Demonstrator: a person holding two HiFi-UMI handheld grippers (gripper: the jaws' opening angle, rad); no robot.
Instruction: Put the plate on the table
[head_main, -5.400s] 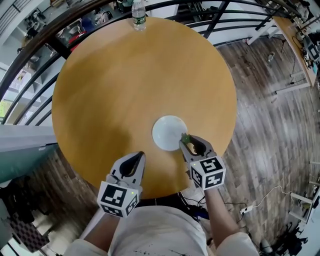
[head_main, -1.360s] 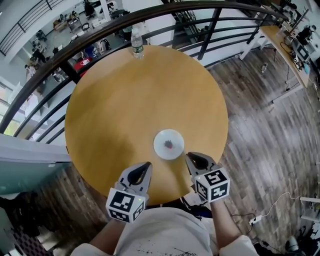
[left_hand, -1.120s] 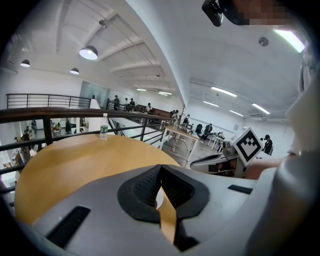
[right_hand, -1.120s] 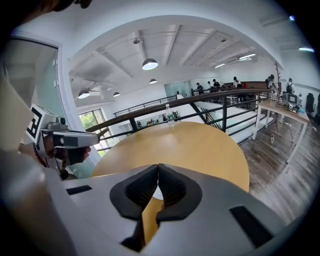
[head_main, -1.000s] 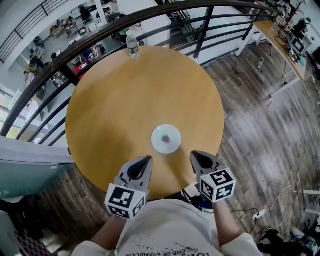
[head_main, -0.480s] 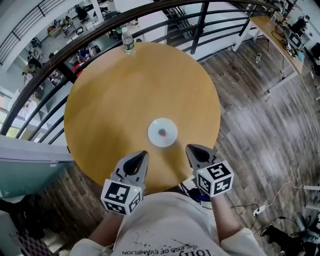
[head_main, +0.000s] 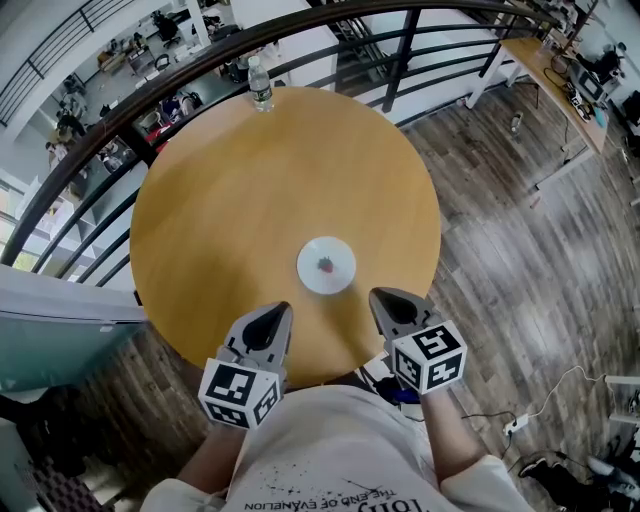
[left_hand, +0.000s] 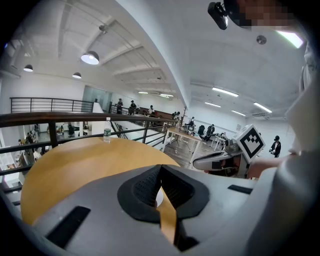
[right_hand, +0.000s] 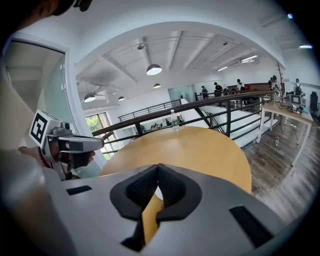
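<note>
A small white plate (head_main: 326, 266) with a little red thing at its middle lies flat on the round wooden table (head_main: 250, 190), nearer the front edge. My left gripper (head_main: 282, 307) hovers over that front edge, to the plate's lower left, shut and empty. At the plate's lower right, my right gripper (head_main: 374, 294) is also shut with nothing in it. Neither one touches the plate. In the left gripper view the jaws (left_hand: 160, 166) meet at their tips. The right gripper view shows the same (right_hand: 158, 166), with a white sliver of plate just behind them.
A clear water bottle (head_main: 260, 88) stands at the table's far edge. A dark metal railing (head_main: 400, 45) curves behind the table. Wooden floor (head_main: 520, 230) lies to the right, with a desk (head_main: 560, 75) at the far right. The person's torso is right behind both grippers.
The right gripper, earlier shut on the plate's near rim, has let go. Both grippers have drawn back to the table's front edge. In the last half second almost nothing moved.
</note>
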